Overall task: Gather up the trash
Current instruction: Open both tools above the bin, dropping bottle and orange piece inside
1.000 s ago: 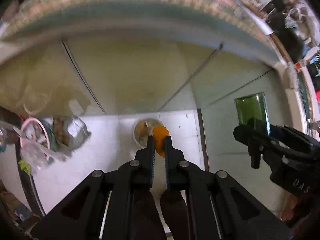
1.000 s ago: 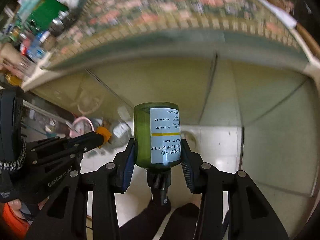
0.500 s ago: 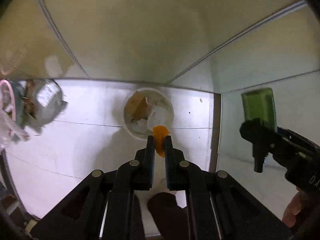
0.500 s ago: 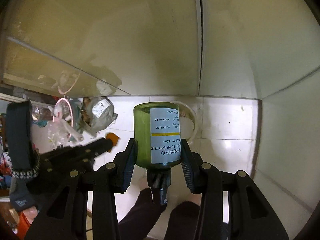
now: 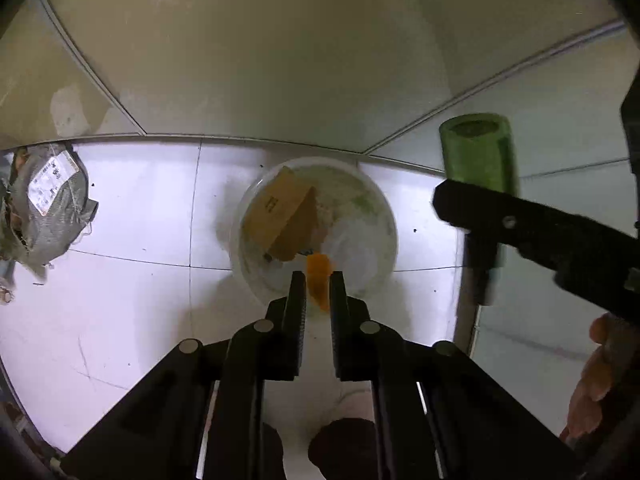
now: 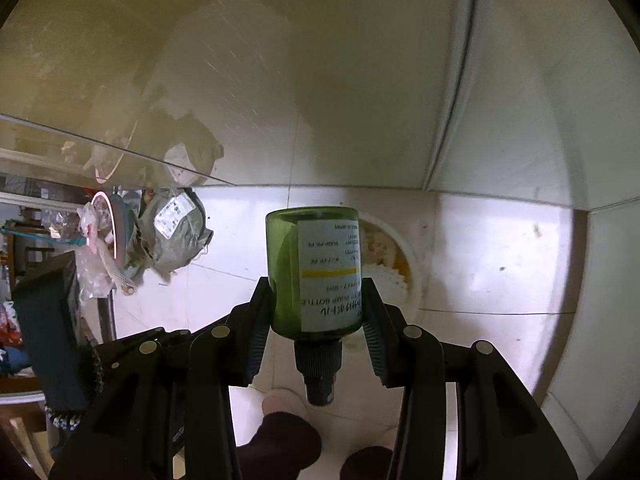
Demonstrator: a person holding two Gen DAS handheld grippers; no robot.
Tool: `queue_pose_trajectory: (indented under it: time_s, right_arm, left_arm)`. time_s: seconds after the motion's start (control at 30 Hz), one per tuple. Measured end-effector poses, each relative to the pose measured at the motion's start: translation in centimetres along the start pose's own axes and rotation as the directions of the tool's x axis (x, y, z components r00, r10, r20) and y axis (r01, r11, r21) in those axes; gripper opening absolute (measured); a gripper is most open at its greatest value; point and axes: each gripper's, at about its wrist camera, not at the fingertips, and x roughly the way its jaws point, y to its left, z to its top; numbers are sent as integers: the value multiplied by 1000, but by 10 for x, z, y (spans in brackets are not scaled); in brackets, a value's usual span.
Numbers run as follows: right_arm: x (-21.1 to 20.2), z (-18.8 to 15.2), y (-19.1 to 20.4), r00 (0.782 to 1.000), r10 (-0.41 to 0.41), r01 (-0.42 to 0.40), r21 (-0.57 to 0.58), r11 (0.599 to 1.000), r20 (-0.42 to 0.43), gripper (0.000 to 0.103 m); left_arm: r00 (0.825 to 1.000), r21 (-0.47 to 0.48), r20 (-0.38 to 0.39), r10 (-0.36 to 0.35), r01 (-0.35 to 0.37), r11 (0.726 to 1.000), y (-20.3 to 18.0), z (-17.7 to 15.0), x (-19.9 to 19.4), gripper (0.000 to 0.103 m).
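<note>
- While my right tongs (image 6: pixel 316 312) clamp the green pump bottle (image 6: pixel 314 270) upside down, its pump end is cut short.
- My left tongs (image 5: pixel 318 280), nearly closed, pinch an orange scrap (image 5: pixel 319 276) above the white bin (image 5: pixel 384 216), part hidden in my right view.
- Left of both tongs lies a grey wrapped bundle (image 5: pixel 52 208).
</note>
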Motion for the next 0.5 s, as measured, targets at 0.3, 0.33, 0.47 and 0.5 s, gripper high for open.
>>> queue_pose_trajectory:
  time_s: [0.3, 0.33, 0.47, 0.5]
  right_arm:
    - [3, -2, -1, 998, 30, -28, 33, 999, -58, 40]
    - [-6, -3, 2, 999, 19, -17, 24, 1000, -50, 40]
    - [-73, -13, 24, 1000, -26, 26, -22, 999, 3, 40]
    - [-89, -15, 31, 999, -34, 35, -30, 999, 22, 40]
  left_arm:
    - [1000, 6, -7, 29, -29, 1000, 6, -7, -24, 30]
    - [1000, 4, -3, 31, -31, 1000, 4, -8, -34, 30]
    - [998, 12, 41, 47, -47, 999, -15, -13, -102, 30]
    - [997, 15, 61, 53, -54, 998, -22, -15, -130, 30]
